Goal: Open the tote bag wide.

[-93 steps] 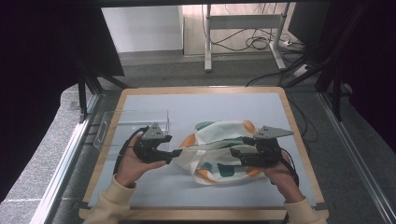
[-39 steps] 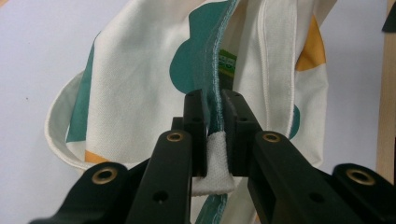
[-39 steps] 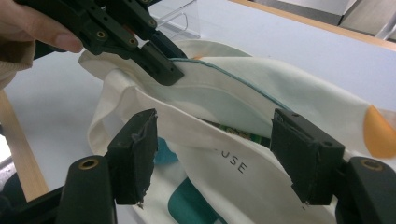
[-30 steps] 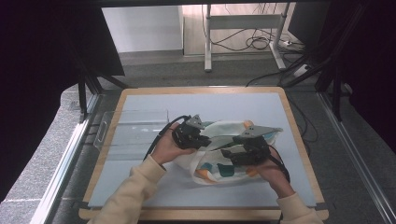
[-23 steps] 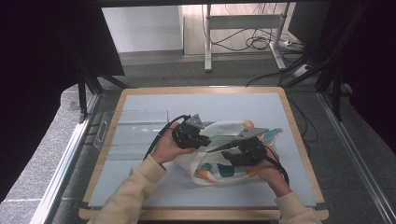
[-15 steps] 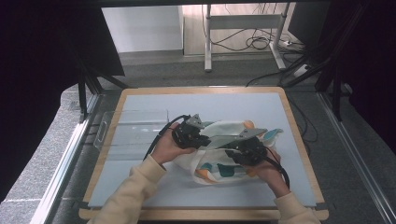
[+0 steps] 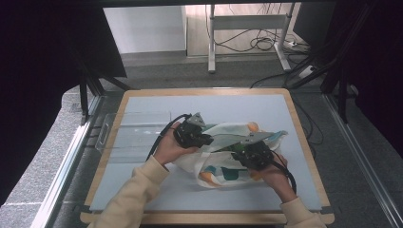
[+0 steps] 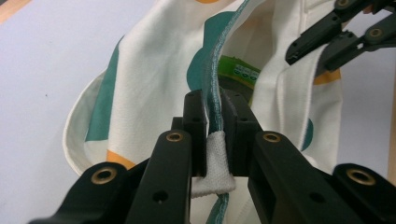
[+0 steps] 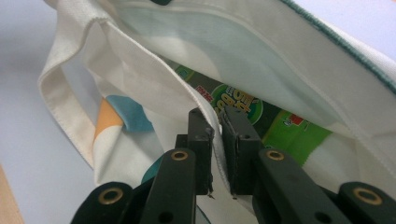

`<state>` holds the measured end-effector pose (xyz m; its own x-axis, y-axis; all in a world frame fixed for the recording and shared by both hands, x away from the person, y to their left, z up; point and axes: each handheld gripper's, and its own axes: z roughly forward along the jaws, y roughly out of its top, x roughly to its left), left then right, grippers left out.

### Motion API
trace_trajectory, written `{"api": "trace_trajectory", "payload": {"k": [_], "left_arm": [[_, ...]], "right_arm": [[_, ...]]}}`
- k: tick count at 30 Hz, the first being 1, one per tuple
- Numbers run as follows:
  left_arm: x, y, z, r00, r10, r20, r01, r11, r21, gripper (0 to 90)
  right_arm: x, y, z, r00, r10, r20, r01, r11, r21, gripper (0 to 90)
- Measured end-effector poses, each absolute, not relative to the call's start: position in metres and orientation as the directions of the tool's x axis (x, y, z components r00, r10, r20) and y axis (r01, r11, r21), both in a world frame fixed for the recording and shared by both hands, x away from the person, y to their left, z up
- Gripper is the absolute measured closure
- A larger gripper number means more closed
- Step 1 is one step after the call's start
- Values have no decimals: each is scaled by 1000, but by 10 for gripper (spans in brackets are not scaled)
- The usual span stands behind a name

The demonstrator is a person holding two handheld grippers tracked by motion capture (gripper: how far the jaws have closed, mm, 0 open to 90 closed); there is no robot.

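A white cloth bag with teal and orange patches lies mid-table. My left gripper is at the bag's left side, shut on its teal-trimmed rim. My right gripper is at the front right, shut on the bag's near white edge. The mouth is held apart between them, and a green printed packet lies inside the bag. The right gripper's jaws show at the upper right of the left gripper view, beyond the bag.
The bag rests on a pale blue mat set in a wooden-framed table. A clear plastic tray lies at the left. Cables and a desk leg stand on the floor beyond the far edge.
My left gripper has moved right from the bag's left side and taken its rim. The right gripper has shifted slightly left on the near edge, and the bag's mouth has opened.
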<state>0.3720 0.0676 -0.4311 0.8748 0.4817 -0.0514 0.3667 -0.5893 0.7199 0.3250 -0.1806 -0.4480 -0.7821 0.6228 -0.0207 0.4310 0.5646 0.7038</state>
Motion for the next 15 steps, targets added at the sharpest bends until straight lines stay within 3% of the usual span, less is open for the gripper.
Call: {"api": "trace_trajectory", "payload": {"k": [15], "left_arm": [[387, 69, -422, 880, 473, -44, 356, -595, 721, 818]], "right_arm": [[329, -191, -451, -783, 620, 47, 455, 518, 724, 853]]}}
